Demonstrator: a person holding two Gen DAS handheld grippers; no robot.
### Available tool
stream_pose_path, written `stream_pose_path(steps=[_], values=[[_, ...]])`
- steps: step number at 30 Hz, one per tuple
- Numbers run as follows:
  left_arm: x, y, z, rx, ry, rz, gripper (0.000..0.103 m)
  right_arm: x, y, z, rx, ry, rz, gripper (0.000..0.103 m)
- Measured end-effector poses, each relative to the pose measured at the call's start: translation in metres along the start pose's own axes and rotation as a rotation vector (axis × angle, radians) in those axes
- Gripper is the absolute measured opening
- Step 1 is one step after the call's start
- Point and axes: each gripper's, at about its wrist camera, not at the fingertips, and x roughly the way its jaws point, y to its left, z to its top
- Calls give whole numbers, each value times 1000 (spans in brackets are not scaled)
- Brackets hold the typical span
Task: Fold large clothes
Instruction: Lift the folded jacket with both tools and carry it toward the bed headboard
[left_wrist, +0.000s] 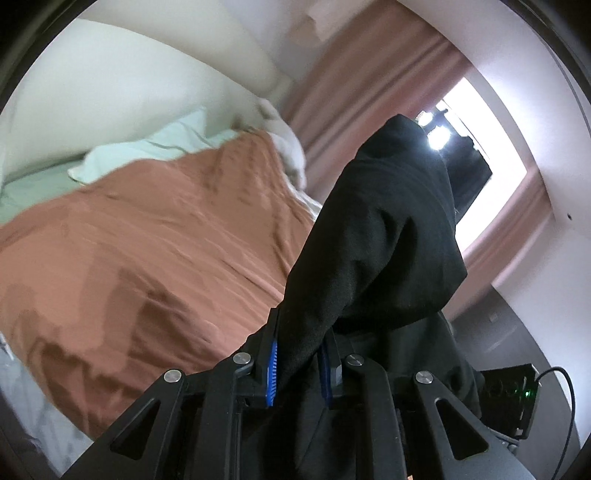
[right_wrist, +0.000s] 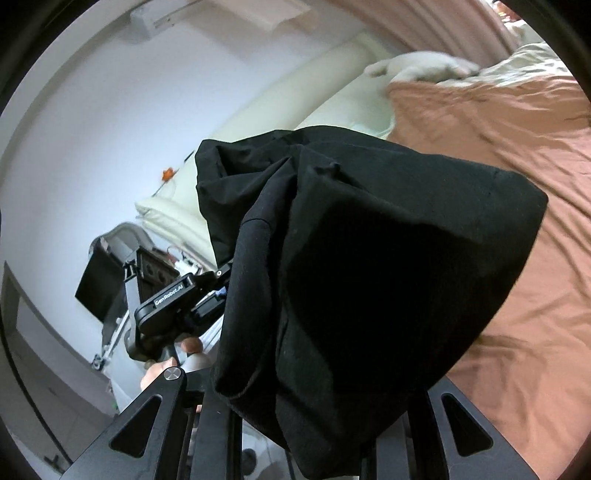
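Observation:
A black garment (left_wrist: 376, 229) rises in a bunched fold from my left gripper (left_wrist: 301, 332). The blue pads (left_wrist: 271, 373) pinch its cloth, so that gripper is shut on it. In the right wrist view the same black garment (right_wrist: 369, 258) drapes in a big heap over my right gripper (right_wrist: 314, 387). It hides both fingers and is held up off the bed with the gripper. The left gripper's body (right_wrist: 173, 302) shows beside it at the left, with a person's hand (right_wrist: 188, 347) on its handle.
A bed with a rust-brown cover (left_wrist: 147, 240) spreads below and beyond. At its head lie a pale green pillow (left_wrist: 147, 147), a cream headboard (left_wrist: 110, 74) and a white cloth (right_wrist: 424, 66). Pink curtains (left_wrist: 369, 74) frame a bright window (left_wrist: 480, 129). A black box with a cable (left_wrist: 513, 398) stands low right.

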Motion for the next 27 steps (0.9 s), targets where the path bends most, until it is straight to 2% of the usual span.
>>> stream_pose_path(steps=[4,9,13,18,23,27], values=[[-17,31,26,-27,-43,60,17,58,14,10,-15,40,53,22],[-34,63,61,-32,-103,175,17,132,30,19,-6,85,140,22],[-50,81,78,-53,-145,264,17,190,38,22,21,128,203,22],[-62,101,89,-100,-171,370,17,239,42,17,85,187,256,22],[-39,131,98,-143,-152,480,17,272,32,8,126,223,285,22],[-9,169,107,-170,-109,491,17,292,-1,4,170,242,273,22]])
